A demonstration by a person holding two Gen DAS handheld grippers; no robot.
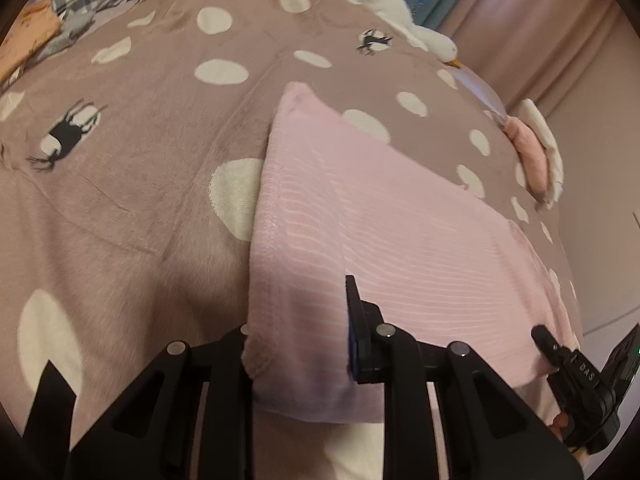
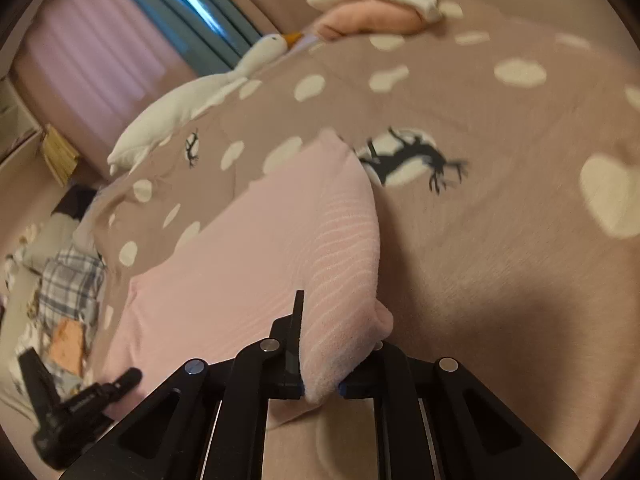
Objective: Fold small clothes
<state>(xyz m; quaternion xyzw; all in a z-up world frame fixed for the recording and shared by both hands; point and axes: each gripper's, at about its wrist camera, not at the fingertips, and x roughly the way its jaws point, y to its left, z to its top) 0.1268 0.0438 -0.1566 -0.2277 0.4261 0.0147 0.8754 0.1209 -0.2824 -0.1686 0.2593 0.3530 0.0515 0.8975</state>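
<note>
Both tongs are pinched on the near hem of the pink ribbed garment (image 1: pixel 360 208): the left tongs (image 1: pixel 298 344) have its near left corner bunched between narrow jaws, and the right tongs (image 2: pixel 320 364) are clamped almost closed on its near right corner, the cloth squeezed into a thin fold there. Each view also shows the other tongs off to the side, gripping the same edge. By my reading, this is the grasp that opens a fold: the two near corners are taken and nothing is lifted over yet. The next move probably calls for raising both corners together, keeping the hem taut between them, then carrying it away toward the far edge and laying it down square. Uneven lifting would skew the fold, and this soft knit may sag in the middle. From the tongs the garment runs outward, lying flat on the bed's spotted brown blanket (image 1: pixel 120 140) and narrowing to a far corner. Beyond it, well apart, a white plush goose (image 2: pixel 192 100) lies along the far edge, with a pink and white cushion (image 2: pixel 372 12) near its beak.
</note>
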